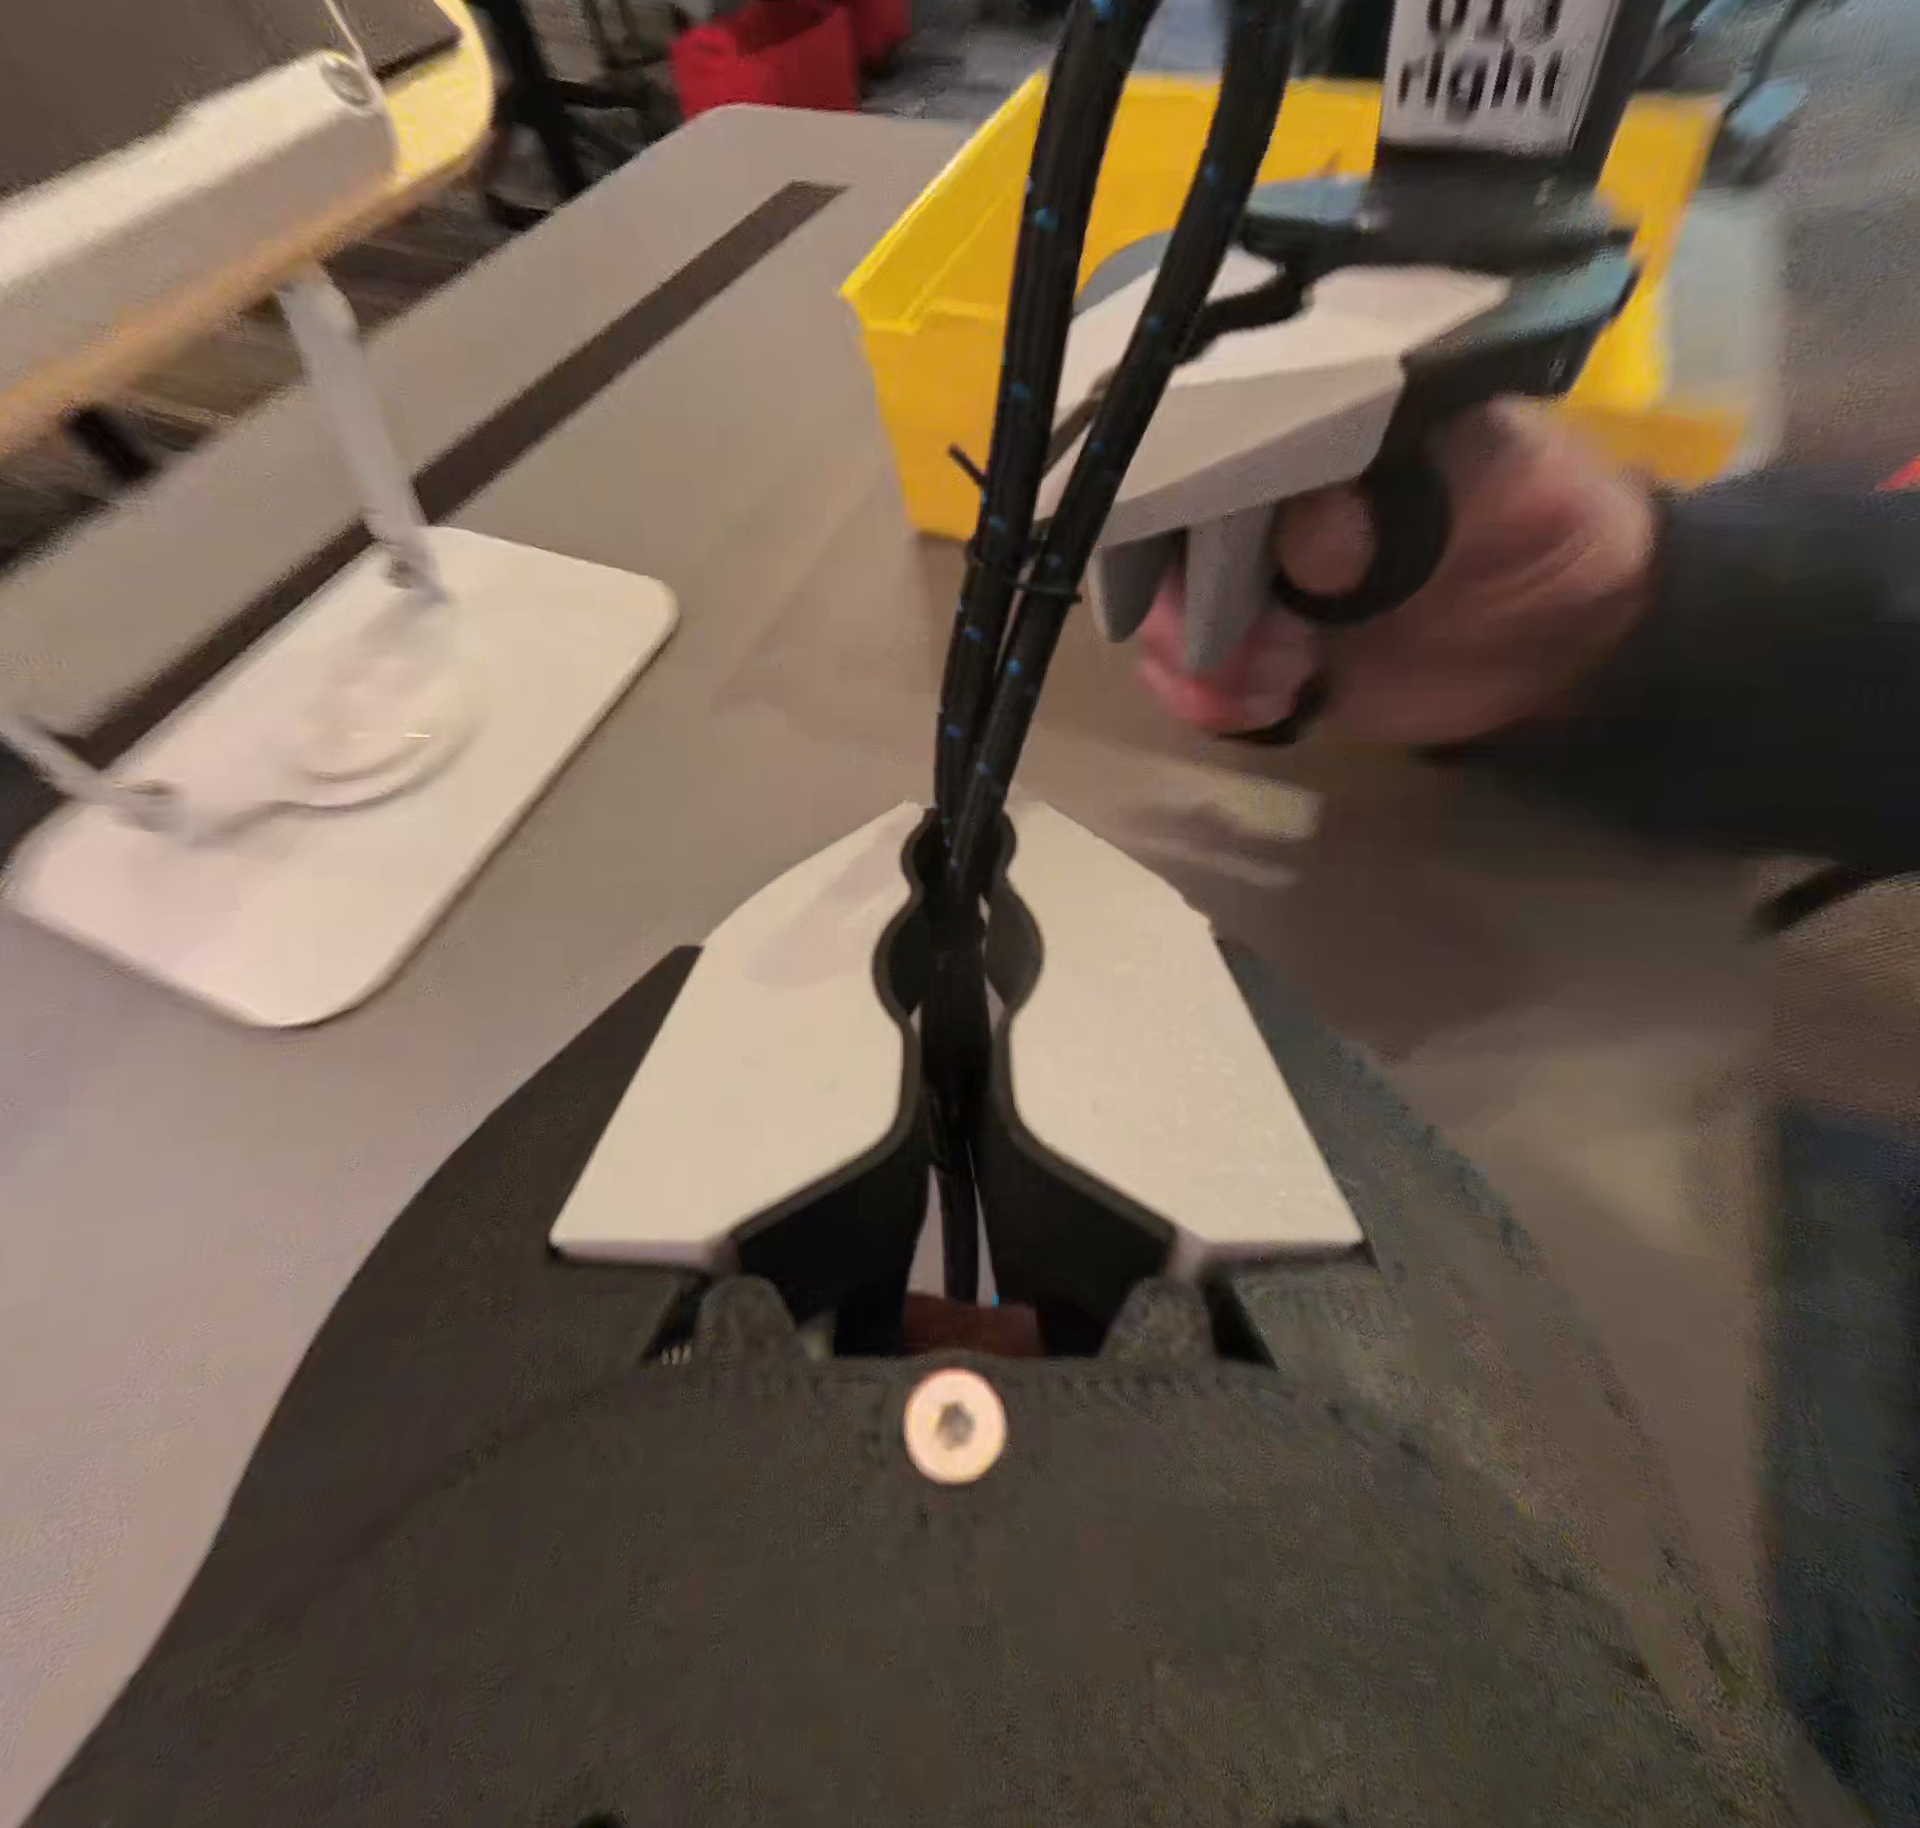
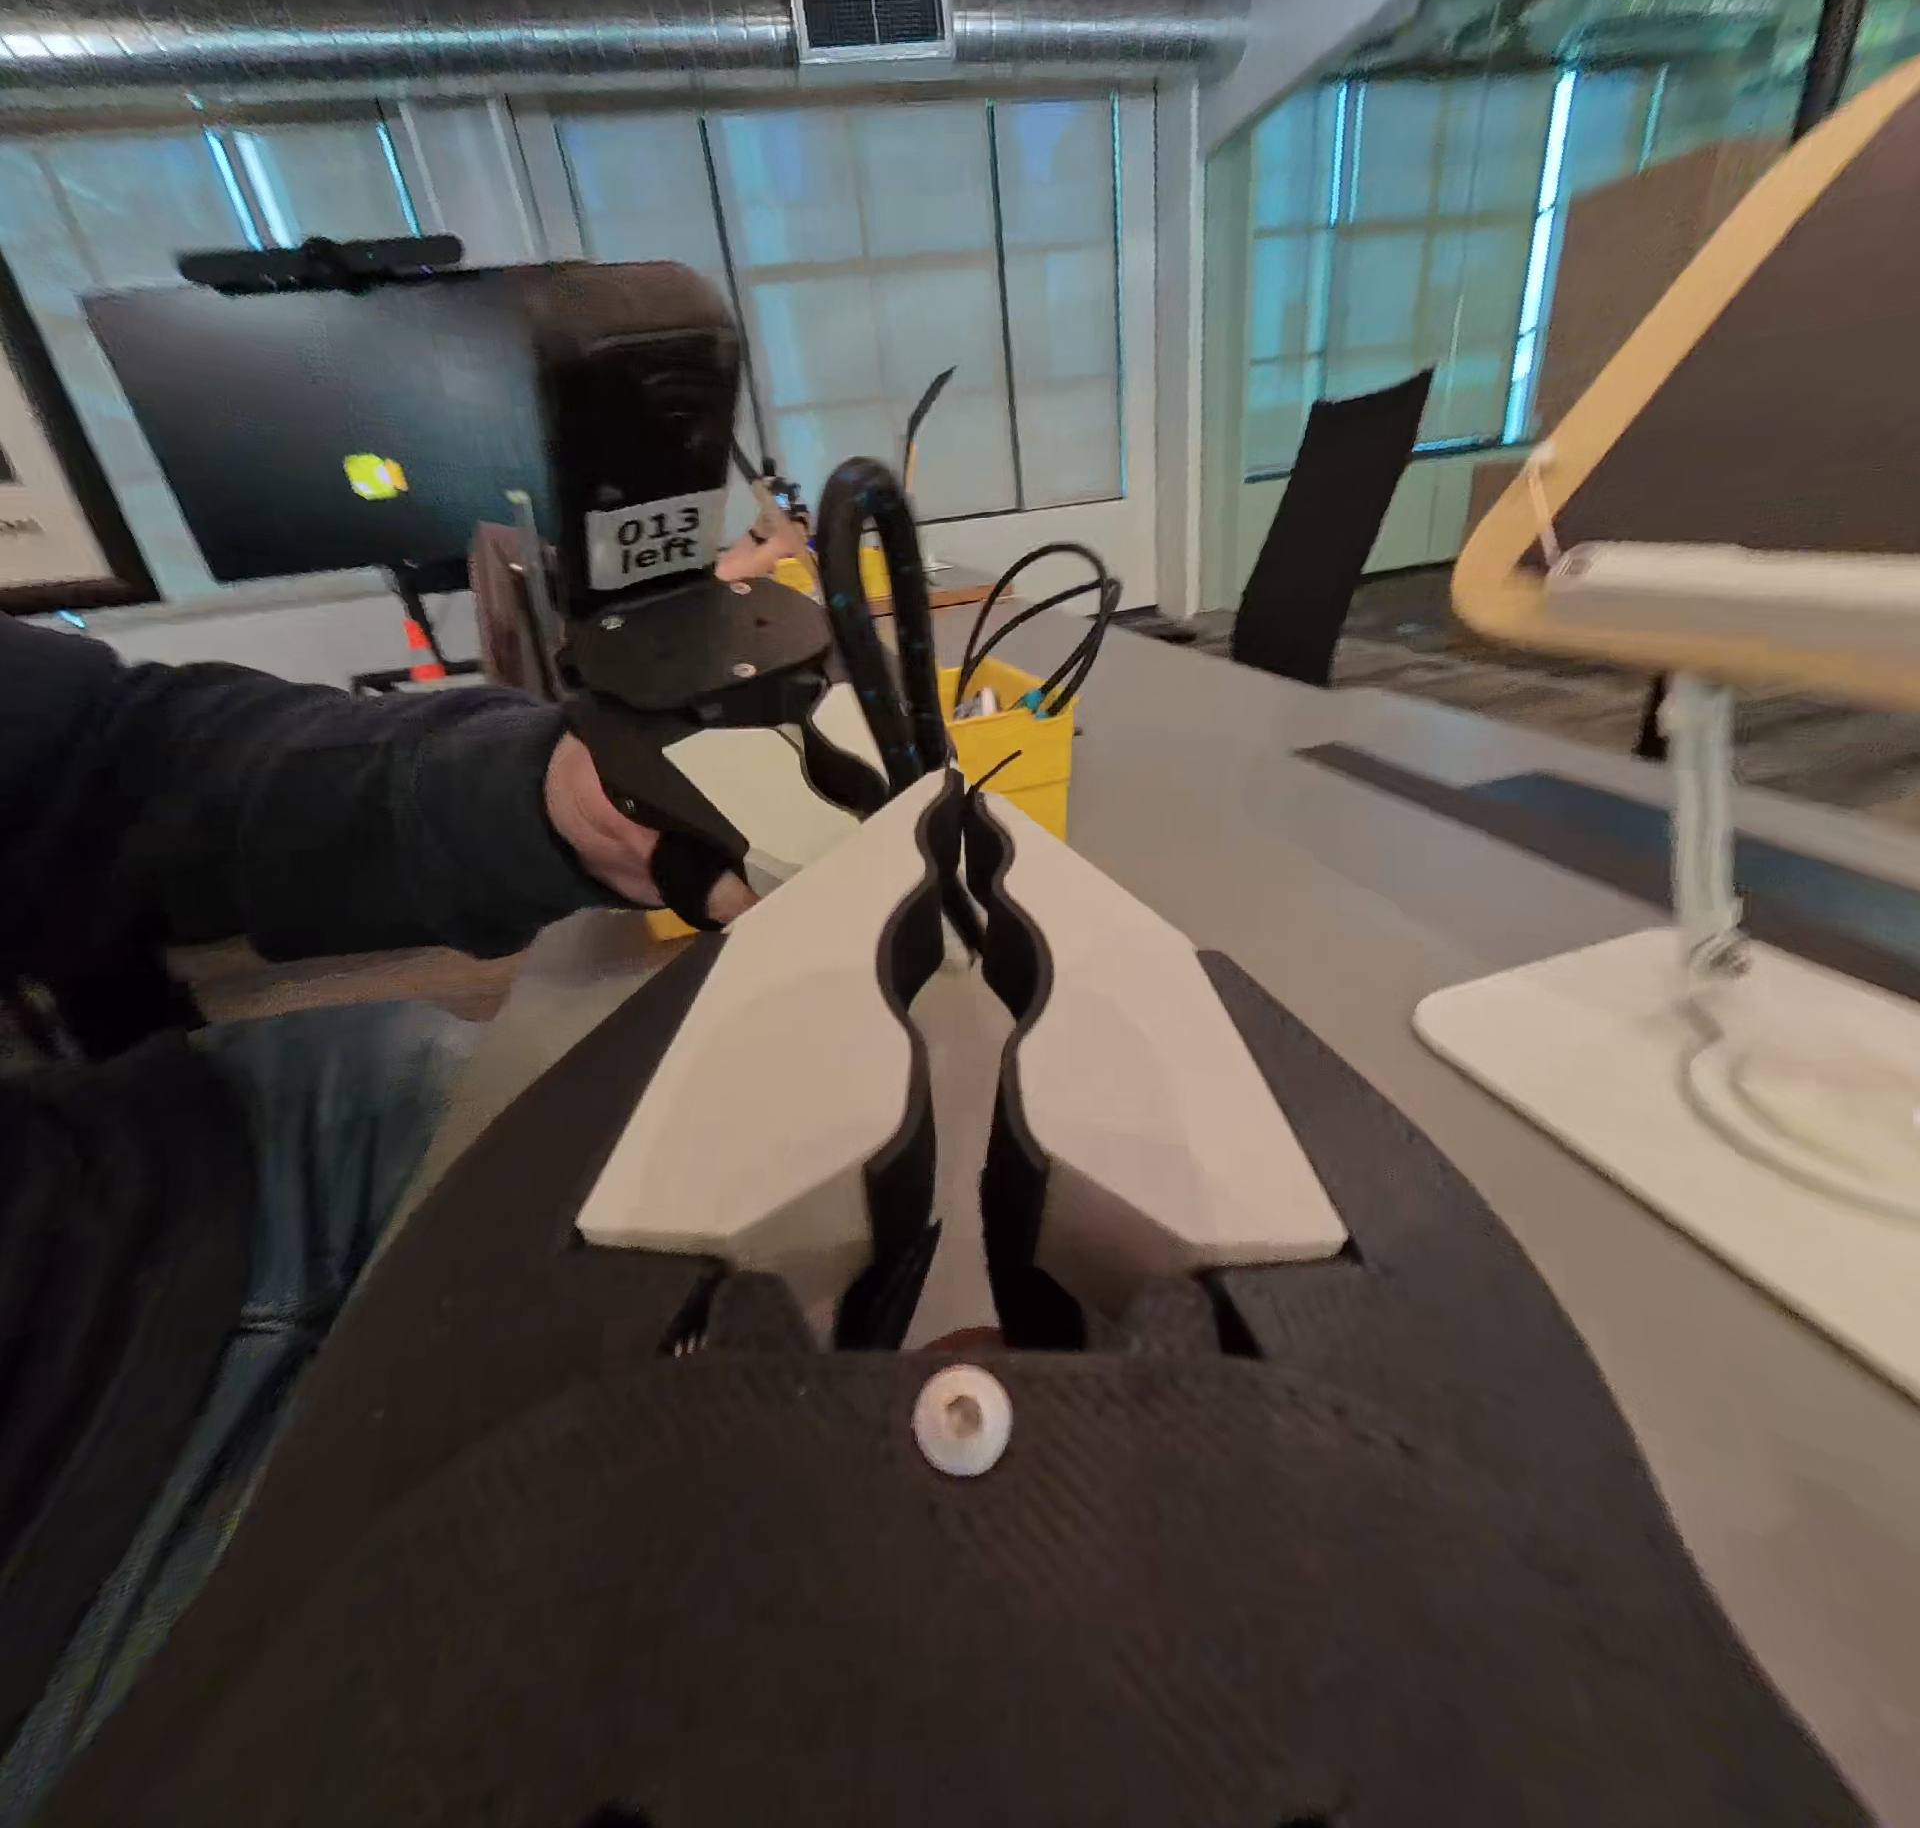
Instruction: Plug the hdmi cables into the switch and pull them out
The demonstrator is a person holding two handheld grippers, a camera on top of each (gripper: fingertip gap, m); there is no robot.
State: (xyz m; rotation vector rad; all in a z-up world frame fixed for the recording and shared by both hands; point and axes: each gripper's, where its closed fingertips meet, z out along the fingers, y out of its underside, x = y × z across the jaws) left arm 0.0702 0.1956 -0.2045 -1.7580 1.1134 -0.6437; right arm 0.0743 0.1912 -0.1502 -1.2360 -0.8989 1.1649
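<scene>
- Cable [image 1: 1091, 407], black braid flecked with blue, is folded into a tall loop that rises up the centre of the left wrist view, its bend near the top edge of the frame. A thin black tie [image 1: 1023, 589] pinches the two strands together partway up.
- Left gripper [image 1: 961, 833] has its fingers clenched on the lower strands of that loop; the cable runs down between the wavy black pads and out of sight toward the gripper's body.
- Right gripper [image 1: 1081, 428] comes in from the right of that same view, gripped by a hand [image 1: 1455, 625] in a dark sleeve. Its grey fingers reach to the loop, behind the strands.
- In the right wrist view the right gripper [image 2: 961, 786] shows its fingers closed nearly tip to tip, with the loop [image 2: 883, 625] standing just beyond them. Something black sits between the tips; I cannot tell for sure if it is the cable itself or the tie's tail.
- Left gripper [image 2: 847, 770] appears at centre left of that view, held by the other hand [image 2: 613, 833].
- Both views are smeared with motion blur.
- A yellow bin [image 1: 1039, 324] sits on the grey surface [image 1: 644, 448] behind the loop, in the upper right of the left wrist view.
- A white stand [image 1: 343, 750] with a flat base stands at the left there, and at the right [image 2: 1683, 1082] in the right wrist view.
- A second yellow bin [image 2: 1013, 739] holding thinner black cables sits beyond the fingertips in the right wrist view.
</scene>
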